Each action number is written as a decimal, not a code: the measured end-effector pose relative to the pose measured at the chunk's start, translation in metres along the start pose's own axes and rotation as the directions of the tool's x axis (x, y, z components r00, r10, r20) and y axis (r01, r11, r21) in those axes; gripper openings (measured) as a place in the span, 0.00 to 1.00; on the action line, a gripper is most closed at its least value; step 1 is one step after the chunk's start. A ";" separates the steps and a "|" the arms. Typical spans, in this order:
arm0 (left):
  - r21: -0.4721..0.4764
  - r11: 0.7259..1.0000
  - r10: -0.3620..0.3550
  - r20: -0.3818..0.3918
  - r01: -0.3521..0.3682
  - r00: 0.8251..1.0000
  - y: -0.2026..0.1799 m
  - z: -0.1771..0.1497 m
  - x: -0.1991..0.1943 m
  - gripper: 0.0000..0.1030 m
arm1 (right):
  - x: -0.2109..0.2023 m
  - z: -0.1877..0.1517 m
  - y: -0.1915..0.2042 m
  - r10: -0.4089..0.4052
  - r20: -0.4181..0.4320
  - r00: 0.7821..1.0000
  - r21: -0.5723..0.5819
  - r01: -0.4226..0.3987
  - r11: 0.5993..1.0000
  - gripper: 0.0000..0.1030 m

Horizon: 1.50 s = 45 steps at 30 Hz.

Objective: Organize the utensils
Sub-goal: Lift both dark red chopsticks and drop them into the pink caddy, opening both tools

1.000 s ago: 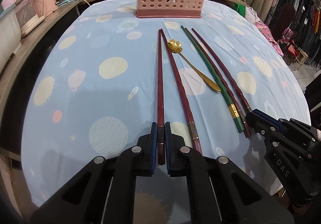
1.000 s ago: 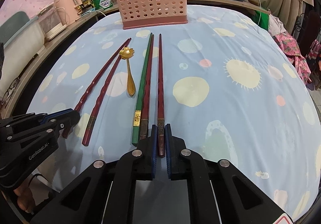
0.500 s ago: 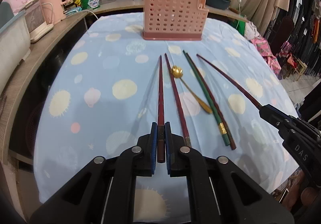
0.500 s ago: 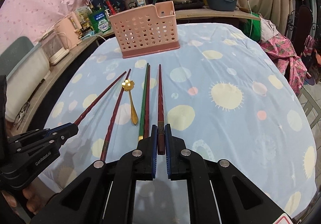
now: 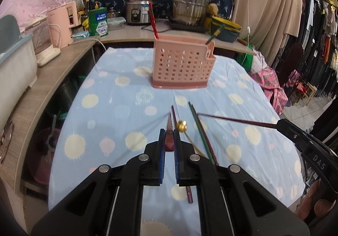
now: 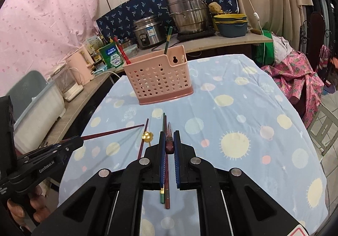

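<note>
My left gripper (image 5: pixel 169 140) is shut on a dark red chopstick (image 5: pixel 169 130), held above the table and pointing at the pink perforated utensil basket (image 5: pixel 181 66). My right gripper (image 6: pixel 168 143) is shut on another dark red chopstick (image 6: pixel 169 132), also lifted; it shows in the left wrist view (image 5: pixel 236 119). On the cloth lie one dark red chopstick (image 5: pixel 175 117), a gold flower-headed spoon (image 5: pixel 182 126), and a green (image 6: pixel 163 124) and a dark red chopstick side by side. The basket (image 6: pixel 158 79) holds a red and a green chopstick.
The table has a blue cloth (image 5: pixel 118 109) with pale dots. A wooden counter (image 5: pixel 42 79) with white and pink appliances runs along the left. Pots and a rice cooker (image 5: pixel 139 11) stand behind the basket. Clothes hang at the right (image 5: pixel 316 45).
Both grippers have lifted their chopsticks off the cloth and risen well above the table, tilting up toward the basket. The other utensils have not moved.
</note>
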<state>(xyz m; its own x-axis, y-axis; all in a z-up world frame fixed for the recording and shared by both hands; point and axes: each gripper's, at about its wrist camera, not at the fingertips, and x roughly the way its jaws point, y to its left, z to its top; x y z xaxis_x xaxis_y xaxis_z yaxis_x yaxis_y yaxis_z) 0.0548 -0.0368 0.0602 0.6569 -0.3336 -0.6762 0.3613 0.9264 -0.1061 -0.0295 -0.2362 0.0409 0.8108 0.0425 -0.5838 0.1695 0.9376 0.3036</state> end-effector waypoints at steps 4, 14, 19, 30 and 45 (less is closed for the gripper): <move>-0.010 1.000 -0.002 0.042 0.003 0.999 0.002 0.024 -0.003 0.07 | -0.005 0.019 0.004 0.005 0.045 0.999 -0.007 -0.005 1.000 0.07; -0.035 0.998 -0.041 0.135 0.046 0.990 0.005 0.087 -0.005 0.07 | -0.007 0.080 -0.002 0.021 0.175 0.984 0.028 -0.027 0.999 0.07; -0.030 0.998 -0.048 0.212 0.055 0.976 0.003 0.126 -0.013 0.07 | -0.006 0.116 -0.003 0.043 0.250 0.967 0.050 -0.057 0.997 0.07; -0.044 0.999 -0.004 0.423 0.025 0.906 0.003 0.213 -0.026 0.07 | 0.013 0.200 0.006 0.078 0.442 0.894 0.090 -0.130 0.987 0.07; -0.064 0.998 0.024 0.366 0.000 0.930 0.013 0.233 0.048 0.07 | 0.093 0.239 0.006 0.024 0.392 0.920 0.126 -0.079 0.989 0.07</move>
<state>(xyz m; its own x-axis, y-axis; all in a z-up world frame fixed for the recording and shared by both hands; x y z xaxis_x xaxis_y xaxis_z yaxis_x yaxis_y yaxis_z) 0.2454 -0.0811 0.1956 0.8618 -0.3523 -0.3651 0.3182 0.9358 -0.1520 0.1804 -0.3095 0.1686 0.9693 -0.0740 -0.2345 0.1739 0.8806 0.4409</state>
